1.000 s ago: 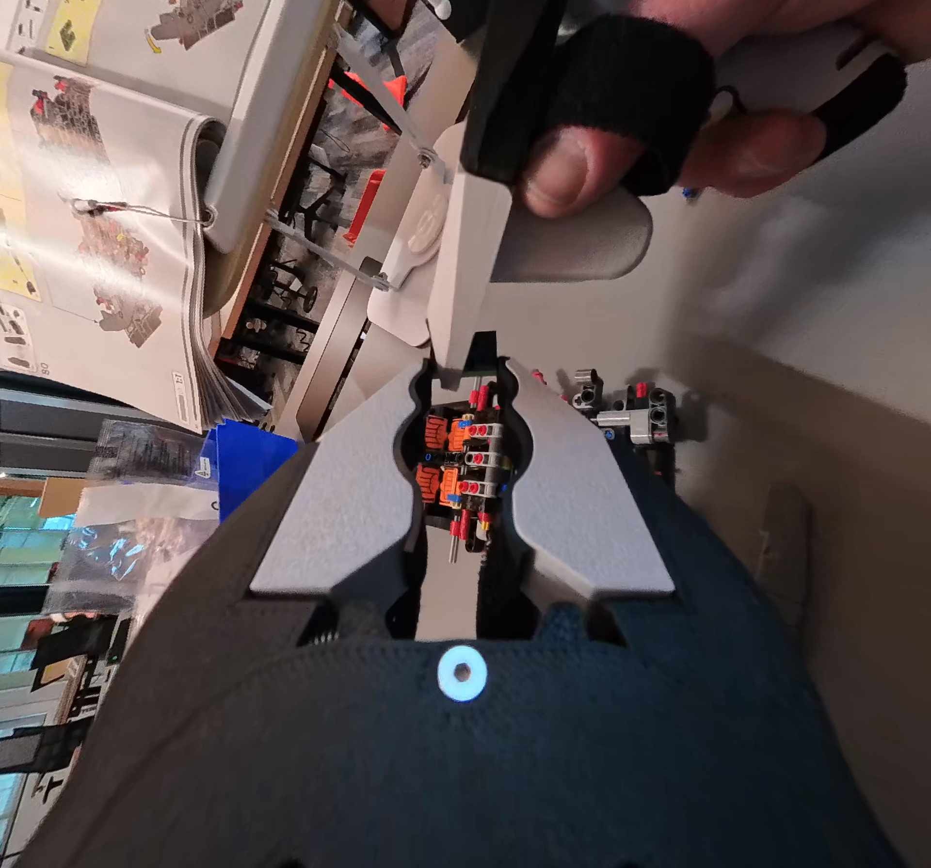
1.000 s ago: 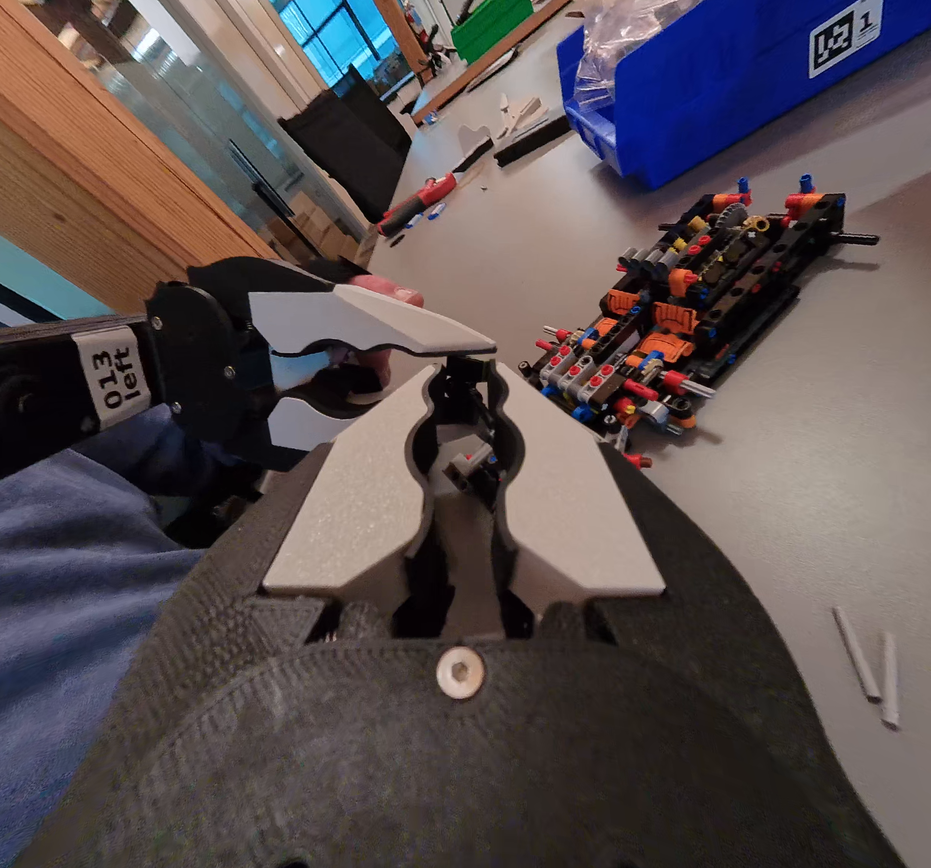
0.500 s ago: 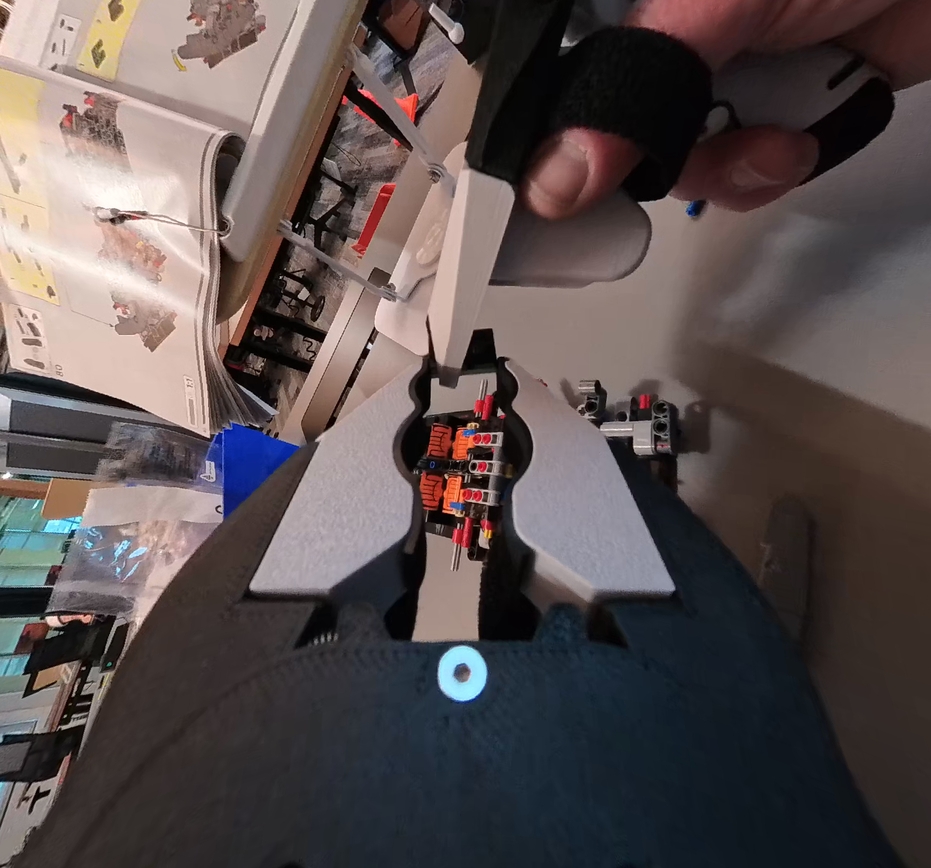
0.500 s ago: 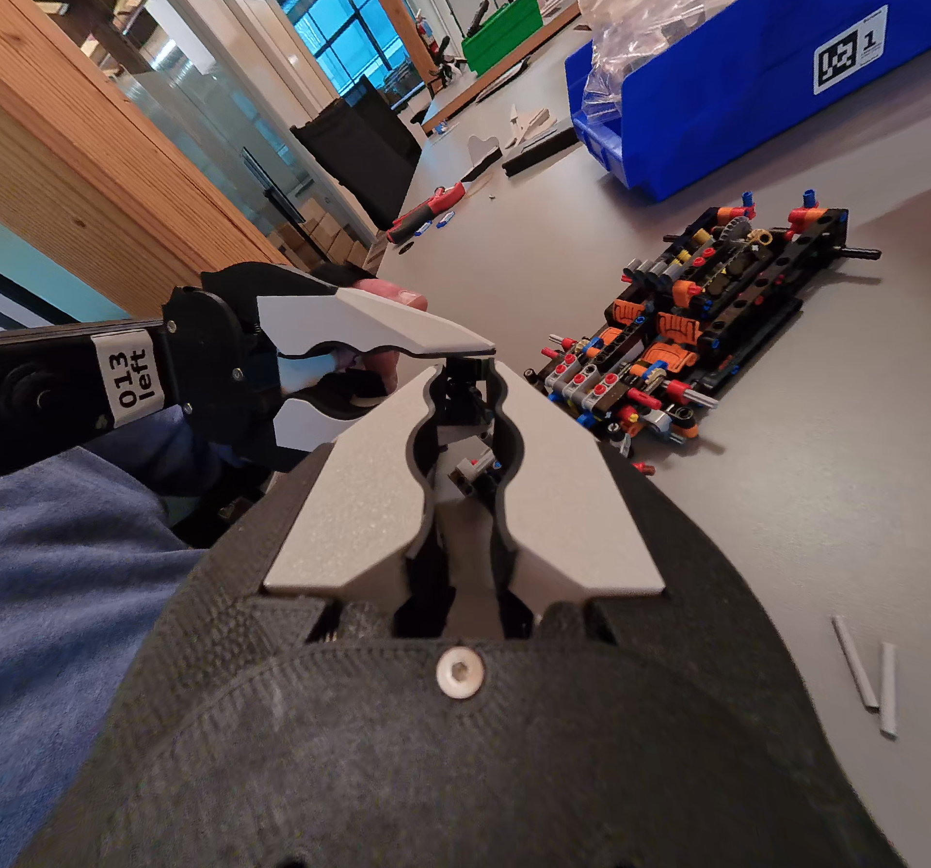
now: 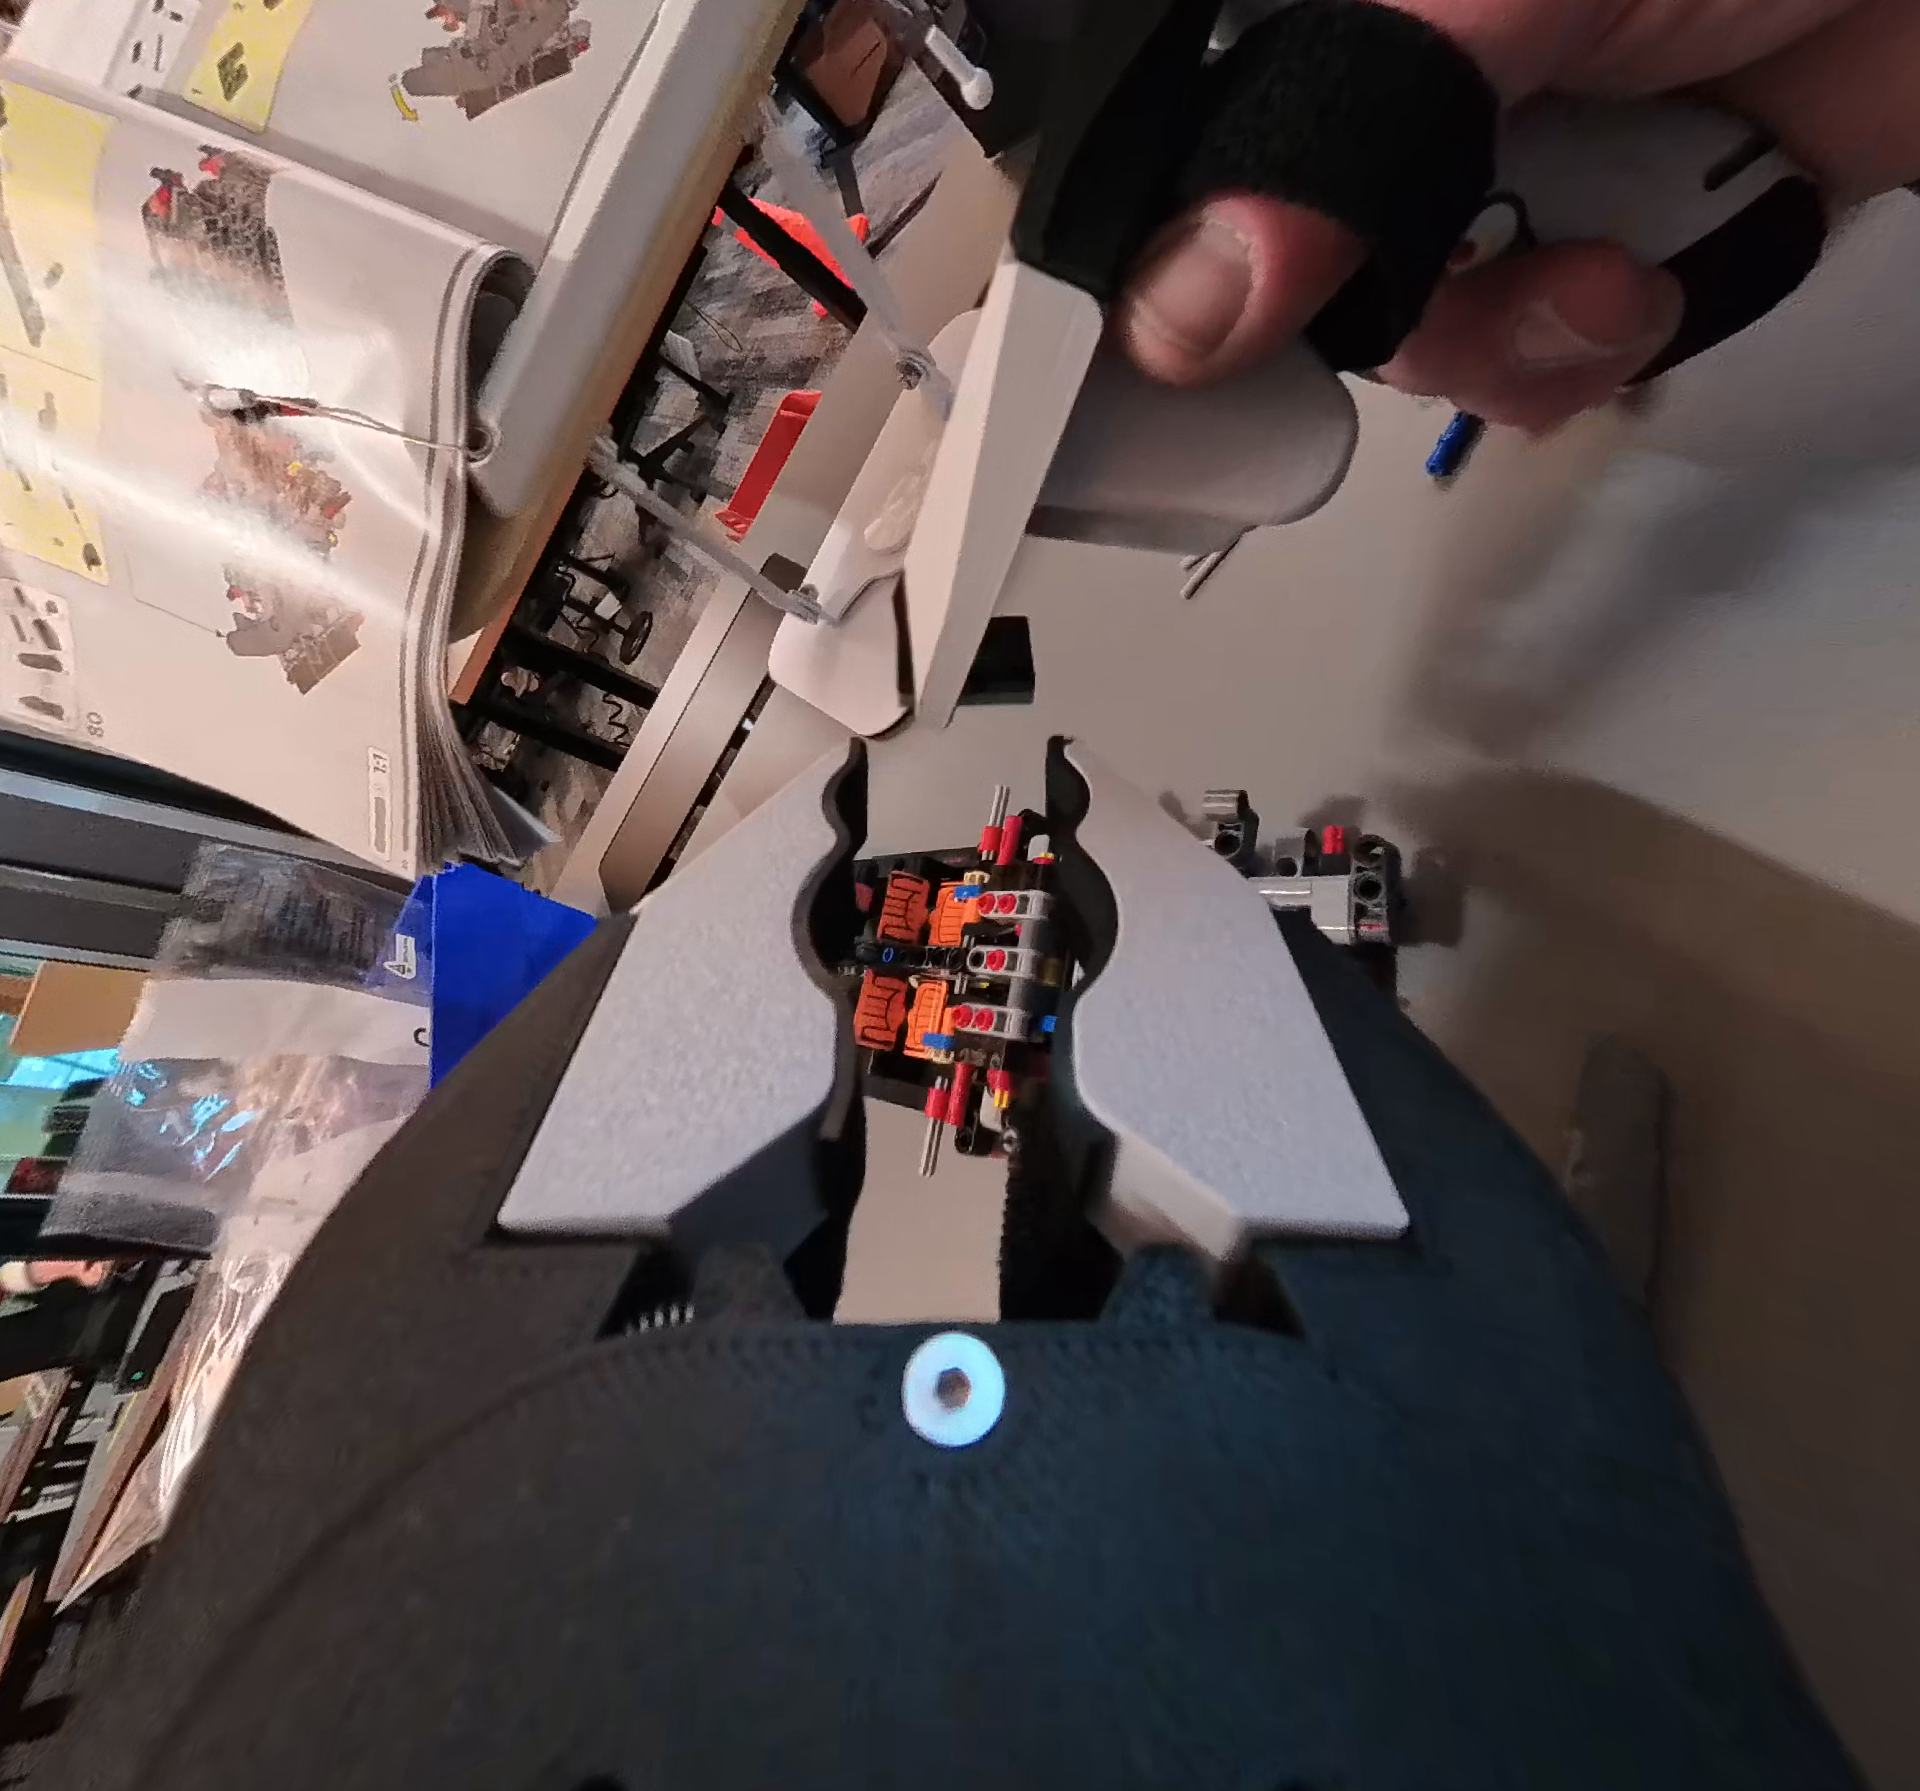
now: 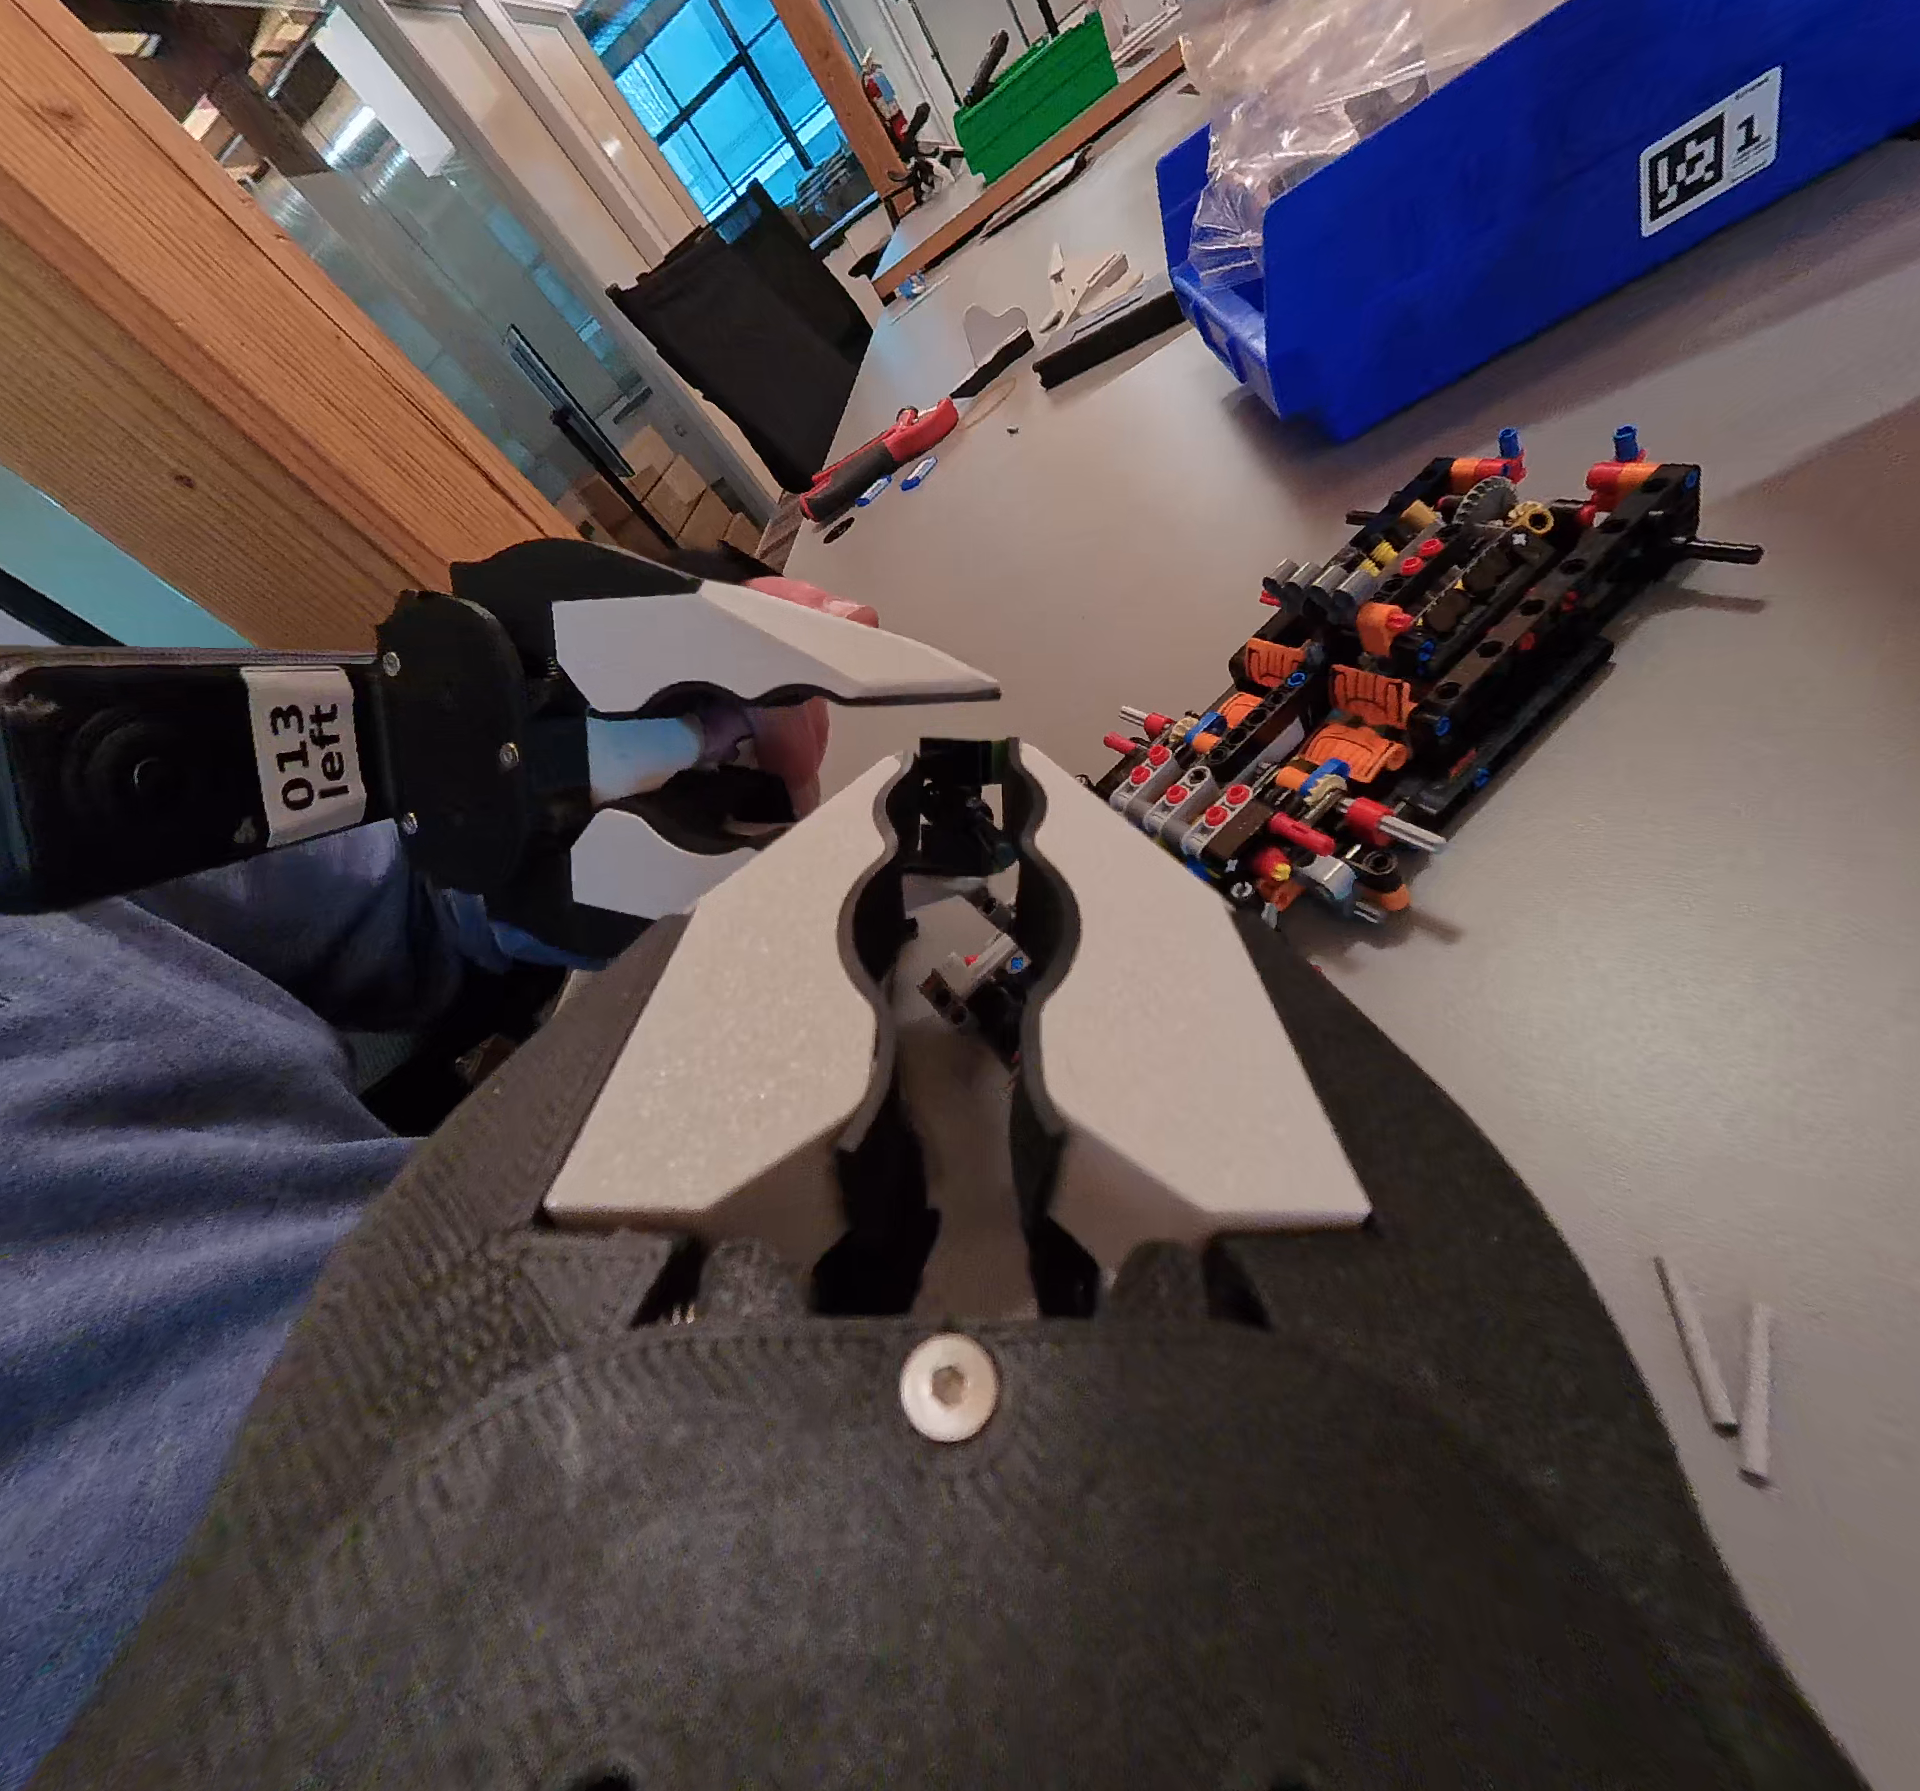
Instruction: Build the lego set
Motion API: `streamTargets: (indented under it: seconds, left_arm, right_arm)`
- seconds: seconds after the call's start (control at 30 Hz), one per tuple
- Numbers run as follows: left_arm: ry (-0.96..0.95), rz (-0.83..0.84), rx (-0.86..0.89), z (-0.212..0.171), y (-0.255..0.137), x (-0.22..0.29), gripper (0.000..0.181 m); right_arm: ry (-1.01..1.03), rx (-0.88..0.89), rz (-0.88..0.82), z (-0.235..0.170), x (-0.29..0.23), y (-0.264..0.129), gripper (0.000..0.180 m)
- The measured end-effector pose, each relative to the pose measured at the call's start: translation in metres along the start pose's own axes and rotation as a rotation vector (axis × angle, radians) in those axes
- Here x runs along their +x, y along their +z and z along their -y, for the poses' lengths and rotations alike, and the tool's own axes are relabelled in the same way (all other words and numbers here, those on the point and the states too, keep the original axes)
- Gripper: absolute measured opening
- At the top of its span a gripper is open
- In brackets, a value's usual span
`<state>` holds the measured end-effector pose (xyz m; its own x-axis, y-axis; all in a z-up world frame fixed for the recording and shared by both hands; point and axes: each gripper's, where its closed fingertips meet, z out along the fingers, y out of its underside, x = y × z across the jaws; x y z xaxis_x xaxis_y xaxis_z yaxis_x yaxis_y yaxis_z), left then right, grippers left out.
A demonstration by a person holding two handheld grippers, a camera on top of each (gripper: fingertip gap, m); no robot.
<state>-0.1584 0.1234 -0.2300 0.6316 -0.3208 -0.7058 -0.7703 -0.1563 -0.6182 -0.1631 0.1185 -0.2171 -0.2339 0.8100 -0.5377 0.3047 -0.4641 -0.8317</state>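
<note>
My right gripper (image 6: 964,767) is shut on a small black lego piece (image 6: 961,762) at its tips. In the left wrist view it comes in from above with a hand on it, the black piece (image 5: 1003,663) just past my left fingertips. My left gripper (image 5: 954,756) is open and empty, its upper finger (image 6: 790,661) just left of and above the right tips. The black, orange and red lego assembly (image 6: 1455,681) lies on the grey table and shows between my left fingers (image 5: 956,962). A small grey and black sub-assembly (image 5: 1320,879) lies beside it.
An open instruction booklet (image 5: 260,287) stands on a holder at the left. A blue bin (image 6: 1507,214) with plastic bags sits behind the assembly. Two thin grey axles (image 6: 1714,1367) lie at the right, a red-handled tool (image 6: 883,458) farther back, and a blue pin (image 5: 1449,442) on the table. Only a small space, under 4 cm, lies between the two pairs of fingers. Left tips and right tips are each some 15 centimetres from the blue pin (image 5: 1449,442).
The right gripper's tip and the black piece were between my left fingertips; now they sit apart, just beyond them. My left jaws stand slightly wider.
</note>
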Motion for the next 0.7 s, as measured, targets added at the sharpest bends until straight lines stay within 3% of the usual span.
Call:
streamTargets:
  seconds: [0.03,0.27,0.7]
  left_arm:
    - [-0.006,0.000,0.004,0.000,-0.001,-0.001,0.031]
    - [-0.055,-0.001,0.002,-0.017,-0.010,-0.016,0.033]
    - [-0.273,-0.014,-0.046,-0.086,-0.004,-0.048,0.035]
  right_arm:
    - [-0.002,-0.003,-0.002,0.000,0.000,0.000,0.013]
    - [-0.030,-0.020,-0.016,0.001,0.001,-0.002,0.013]
    - [-0.060,-0.109,-0.007,0.000,0.006,0.001,0.013]
